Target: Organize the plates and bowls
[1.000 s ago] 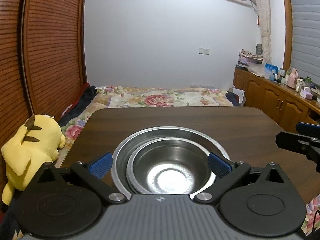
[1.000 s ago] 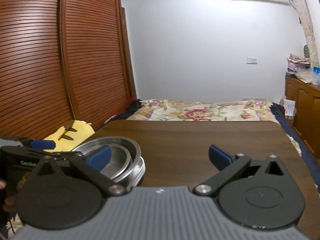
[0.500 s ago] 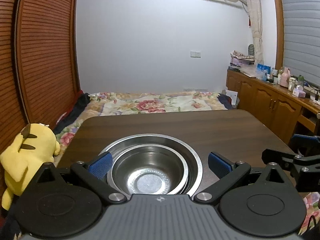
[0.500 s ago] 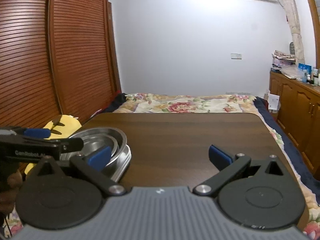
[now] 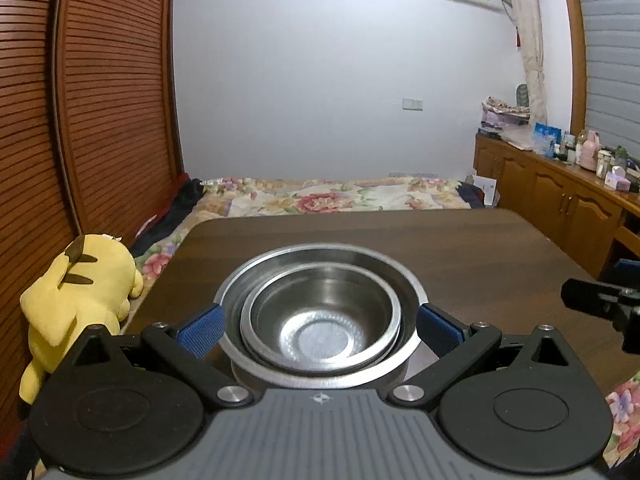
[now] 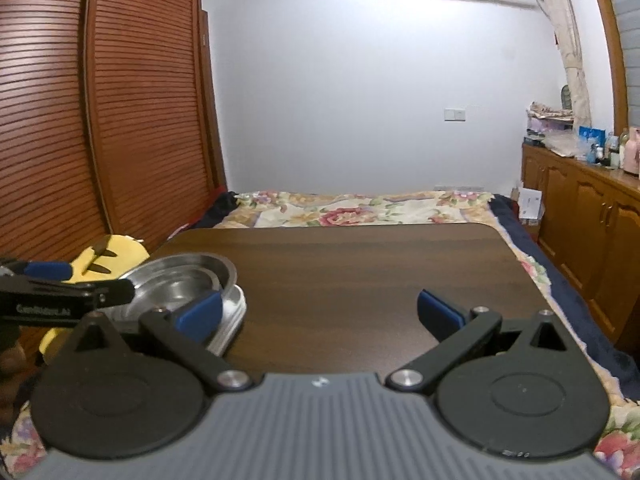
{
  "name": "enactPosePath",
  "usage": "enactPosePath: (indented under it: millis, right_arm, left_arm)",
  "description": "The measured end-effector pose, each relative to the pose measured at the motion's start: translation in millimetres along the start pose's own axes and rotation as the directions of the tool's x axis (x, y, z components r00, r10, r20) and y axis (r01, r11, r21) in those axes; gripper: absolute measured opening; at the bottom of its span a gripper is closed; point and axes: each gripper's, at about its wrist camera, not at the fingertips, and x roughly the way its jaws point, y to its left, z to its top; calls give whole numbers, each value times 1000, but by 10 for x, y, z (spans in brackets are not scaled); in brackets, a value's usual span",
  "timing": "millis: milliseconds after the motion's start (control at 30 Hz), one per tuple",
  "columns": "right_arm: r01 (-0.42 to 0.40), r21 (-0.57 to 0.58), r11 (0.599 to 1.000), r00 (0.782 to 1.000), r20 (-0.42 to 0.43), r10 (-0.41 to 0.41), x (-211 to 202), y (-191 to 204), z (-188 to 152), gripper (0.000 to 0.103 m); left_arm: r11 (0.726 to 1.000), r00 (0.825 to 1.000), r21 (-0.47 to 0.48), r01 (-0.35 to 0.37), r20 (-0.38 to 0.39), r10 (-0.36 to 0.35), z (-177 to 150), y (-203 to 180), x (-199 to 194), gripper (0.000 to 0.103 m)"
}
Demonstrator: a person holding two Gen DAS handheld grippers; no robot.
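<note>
Bowls (image 5: 320, 320) sit nested, mouths up, between the left gripper (image 5: 320, 326) wide jaws; right gripper (image 6: 320, 312) jaws wide, empty.

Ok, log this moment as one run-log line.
left claw: open, straddling nested steel bowls | right claw: open, holding nothing, over table | bowls: stacked at table's left edge

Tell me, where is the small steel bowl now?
In the left wrist view the small steel bowl sits nested inside the larger steel bowl, between the open left gripper fingers.
</note>
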Motion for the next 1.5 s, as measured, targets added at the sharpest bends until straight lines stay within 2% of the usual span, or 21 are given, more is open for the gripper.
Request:
enactPosePath:
  millis: [167,400,967,1500]
  right_arm:
    - [9,7,1000,1000,-12,-9,4,-15,-66,103]
    - [42,35,998,999,-26,-41,47,-79,-205,103]
    - [43,48,998,998,-55,-41,62,-121,-260,103]
    - [51,48,998,997,-56,-48,63,-138,-255,103]
  left_arm:
    - [1000,1000,15,-25,10,25,-136,-27,-28,103]
    - [1000,1000,17,-19,-24,20,-252,-40,31,103]
    - [1000,1000,-22,-21,-24,20,-254,34,46,103]
    - [1000,999,-21,-24,-24,23,-248,44,39,103]
